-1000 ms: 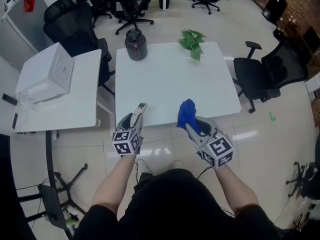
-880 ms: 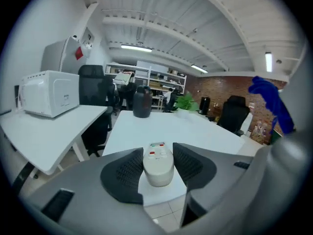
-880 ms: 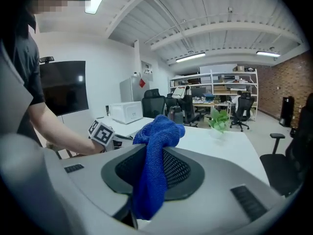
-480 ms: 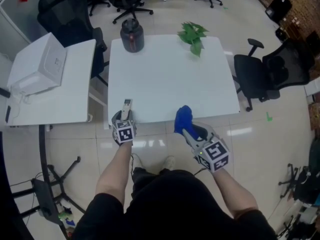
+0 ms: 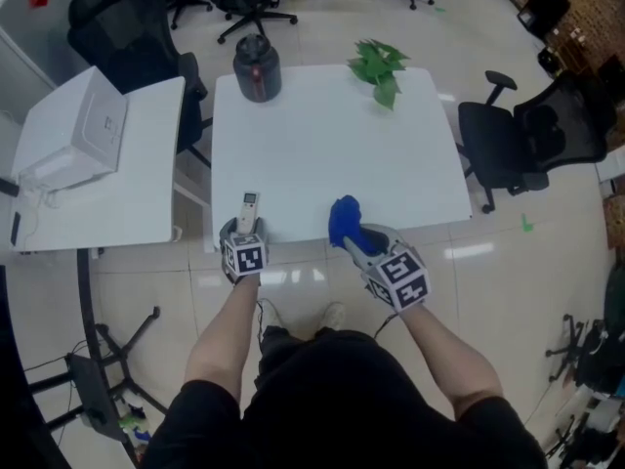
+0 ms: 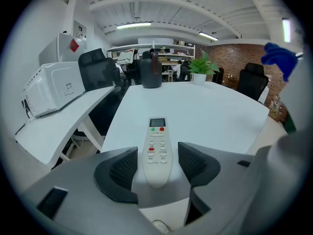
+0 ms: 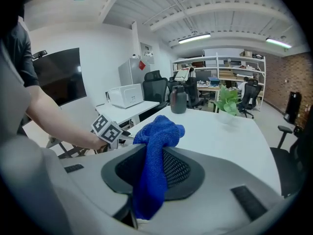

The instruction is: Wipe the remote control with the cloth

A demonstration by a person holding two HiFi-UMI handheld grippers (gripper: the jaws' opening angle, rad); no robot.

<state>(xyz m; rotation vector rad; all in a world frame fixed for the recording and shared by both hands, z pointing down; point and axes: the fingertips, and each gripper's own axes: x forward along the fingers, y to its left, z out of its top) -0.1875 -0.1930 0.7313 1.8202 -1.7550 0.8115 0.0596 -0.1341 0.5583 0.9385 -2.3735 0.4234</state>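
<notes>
Between the jaws of the left gripper (image 6: 157, 153), which have just been opening and stand clear of it, the remote control (image 6: 157, 131) lies flat near the front edge of the table (image 6: 215, 106). Alongside, the right gripper (image 7: 155, 153) is clenched on the cloth (image 7: 152, 180). Risk: unheld, the remote control may skid off that edge under wiping. Pad clearance shows only in the left gripper view; edge position, in the head view

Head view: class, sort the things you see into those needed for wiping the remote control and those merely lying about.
Needed: remote control, blue cloth.
Lying about: dark jug, potted plant, microwave, office chairs.
</notes>
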